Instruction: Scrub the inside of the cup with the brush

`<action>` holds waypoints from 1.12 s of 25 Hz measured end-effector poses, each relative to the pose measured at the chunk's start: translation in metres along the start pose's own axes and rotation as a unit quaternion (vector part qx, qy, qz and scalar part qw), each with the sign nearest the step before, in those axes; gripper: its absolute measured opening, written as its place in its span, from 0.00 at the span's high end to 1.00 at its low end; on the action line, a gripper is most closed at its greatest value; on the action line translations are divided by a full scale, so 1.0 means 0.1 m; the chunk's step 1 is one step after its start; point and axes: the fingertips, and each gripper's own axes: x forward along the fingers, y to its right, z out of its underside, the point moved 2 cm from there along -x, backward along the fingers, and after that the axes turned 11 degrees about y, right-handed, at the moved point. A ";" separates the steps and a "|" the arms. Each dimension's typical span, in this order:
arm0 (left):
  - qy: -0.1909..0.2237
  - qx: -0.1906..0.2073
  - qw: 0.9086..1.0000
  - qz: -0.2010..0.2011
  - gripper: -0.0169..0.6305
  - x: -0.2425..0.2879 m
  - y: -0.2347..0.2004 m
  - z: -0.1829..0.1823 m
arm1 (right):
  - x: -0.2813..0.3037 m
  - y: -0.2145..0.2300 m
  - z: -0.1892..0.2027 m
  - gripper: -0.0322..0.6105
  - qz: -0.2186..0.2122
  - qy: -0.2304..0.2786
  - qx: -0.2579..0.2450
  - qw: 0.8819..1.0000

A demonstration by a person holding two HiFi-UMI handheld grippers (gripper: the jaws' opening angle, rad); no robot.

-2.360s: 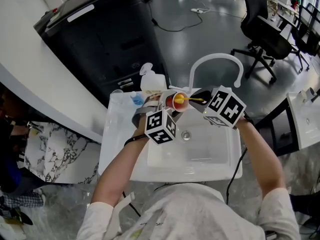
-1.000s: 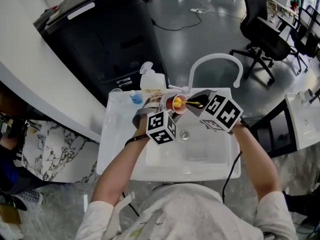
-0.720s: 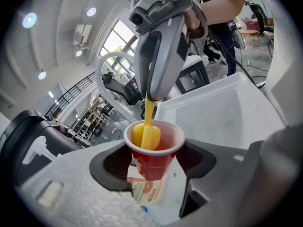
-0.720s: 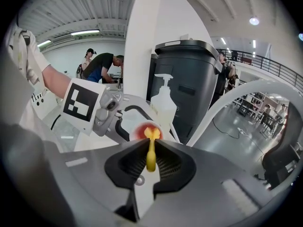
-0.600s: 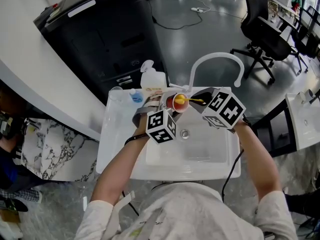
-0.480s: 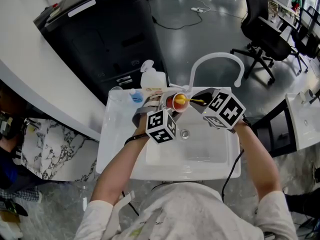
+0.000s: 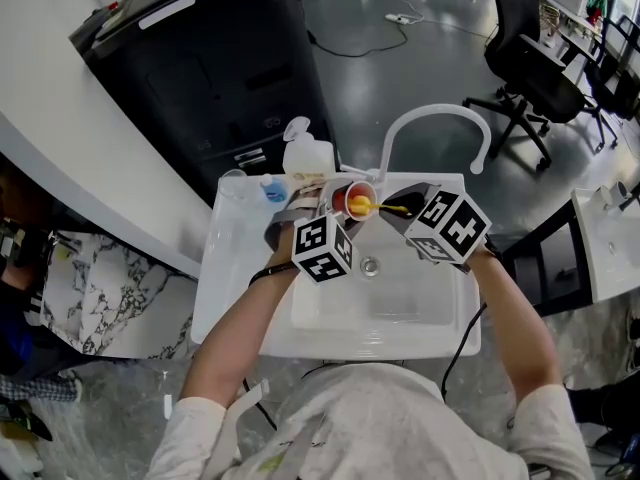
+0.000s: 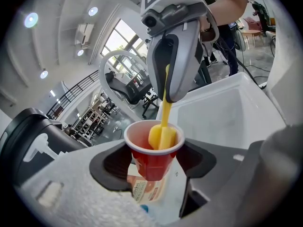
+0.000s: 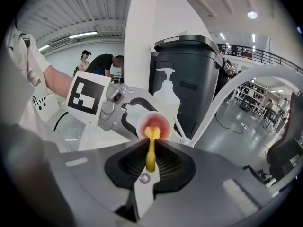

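Note:
A red cup with a white rim is held upright over the back of the sink, and my left gripper is shut on its sides. A yellow brush has its sponge head inside the cup's mouth. My right gripper is shut on the brush's thin handle and points at the cup from the right. In the head view the cup sits between the left gripper and the right gripper, with the brush head at its rim.
Below both grippers is the white sink basin, with its arched white faucet behind. A pump soap bottle and a small blue item stand at the back left. A black bin and office chairs are beyond.
The brush head has shifted slightly at the cup's mouth. Both grippers stay almost where they were, each keeping its grip.

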 end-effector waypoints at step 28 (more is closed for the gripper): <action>-0.017 -0.012 0.999 0.030 0.51 -0.02 0.20 0.18 | -0.04 -0.12 -0.14 0.90 -0.021 0.022 0.008 0.999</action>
